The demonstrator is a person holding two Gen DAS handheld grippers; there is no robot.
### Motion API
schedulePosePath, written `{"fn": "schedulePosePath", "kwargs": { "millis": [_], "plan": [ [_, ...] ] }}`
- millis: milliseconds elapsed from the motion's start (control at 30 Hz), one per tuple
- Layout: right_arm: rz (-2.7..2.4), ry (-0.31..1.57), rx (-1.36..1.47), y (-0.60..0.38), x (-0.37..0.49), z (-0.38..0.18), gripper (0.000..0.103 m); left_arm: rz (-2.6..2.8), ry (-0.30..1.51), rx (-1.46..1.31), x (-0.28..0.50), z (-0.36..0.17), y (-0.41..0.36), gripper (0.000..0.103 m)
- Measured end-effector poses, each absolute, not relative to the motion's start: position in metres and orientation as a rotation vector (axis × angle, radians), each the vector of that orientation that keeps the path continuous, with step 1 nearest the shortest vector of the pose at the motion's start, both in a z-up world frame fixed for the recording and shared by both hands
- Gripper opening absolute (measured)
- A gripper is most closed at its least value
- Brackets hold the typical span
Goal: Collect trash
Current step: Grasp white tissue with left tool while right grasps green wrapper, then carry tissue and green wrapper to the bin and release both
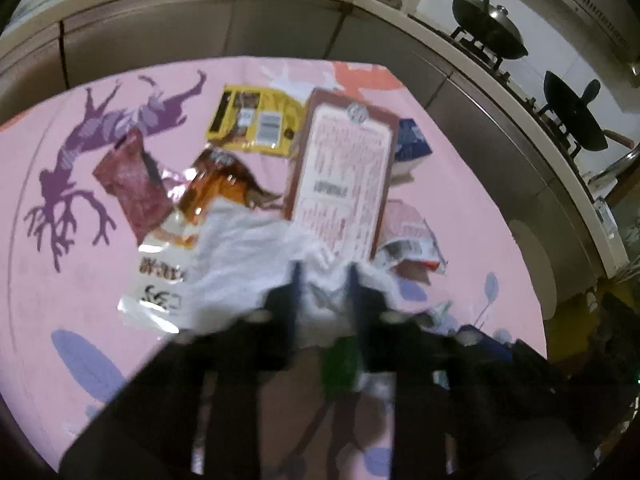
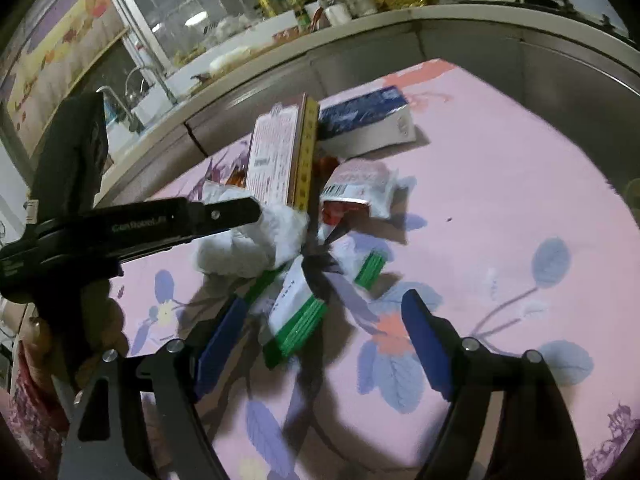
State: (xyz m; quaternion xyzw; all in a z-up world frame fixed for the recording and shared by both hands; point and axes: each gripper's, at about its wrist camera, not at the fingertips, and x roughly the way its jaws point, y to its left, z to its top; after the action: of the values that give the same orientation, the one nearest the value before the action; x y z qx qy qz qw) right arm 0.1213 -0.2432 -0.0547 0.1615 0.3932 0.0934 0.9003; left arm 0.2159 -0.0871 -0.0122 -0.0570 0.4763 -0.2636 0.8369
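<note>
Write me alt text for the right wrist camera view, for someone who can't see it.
The right gripper, jaws open, points at a green and white wrapper on a pink floral tablecloth. From the left, the left gripper reaches into crumpled white tissue, with a tall printed carton and other wrappers behind.

Glossy foil wrapper [image 1: 216, 188], crumpled white paper [image 1: 244, 248], matt printed tablecloth [image 1: 80, 280]

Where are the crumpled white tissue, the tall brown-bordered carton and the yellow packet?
Crumpled white tissue [image 1: 240, 248], left wrist view, its middle.
Tall brown-bordered carton [image 1: 344, 176], left wrist view, printed face.
Yellow packet [image 1: 256, 120], left wrist view, label side.
</note>
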Motion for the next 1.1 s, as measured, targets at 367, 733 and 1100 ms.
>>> {"fn": "schedulePosePath", "kwargs": {
  "millis": [367, 733, 1100],
  "plan": [
    [0.259, 0.837, 0.353, -0.241, 0.106, -0.063, 0.007, -0.569, 0.953, -0.187, 0.185, 0.014, -0.042, 0.009],
    [0.050, 0.674, 0.506, -0.350, 0.064, -0.042, 0.007, -0.820, 0.927, -0.105, 0.164, 0.062, -0.149, 0.009],
    [-0.331, 0.597, 0.649, -0.521, 0.003, -0.055, 0.007, -1.202, 0.993, 0.029, 0.147, 0.062, -0.385, 0.009]
  ]
}}
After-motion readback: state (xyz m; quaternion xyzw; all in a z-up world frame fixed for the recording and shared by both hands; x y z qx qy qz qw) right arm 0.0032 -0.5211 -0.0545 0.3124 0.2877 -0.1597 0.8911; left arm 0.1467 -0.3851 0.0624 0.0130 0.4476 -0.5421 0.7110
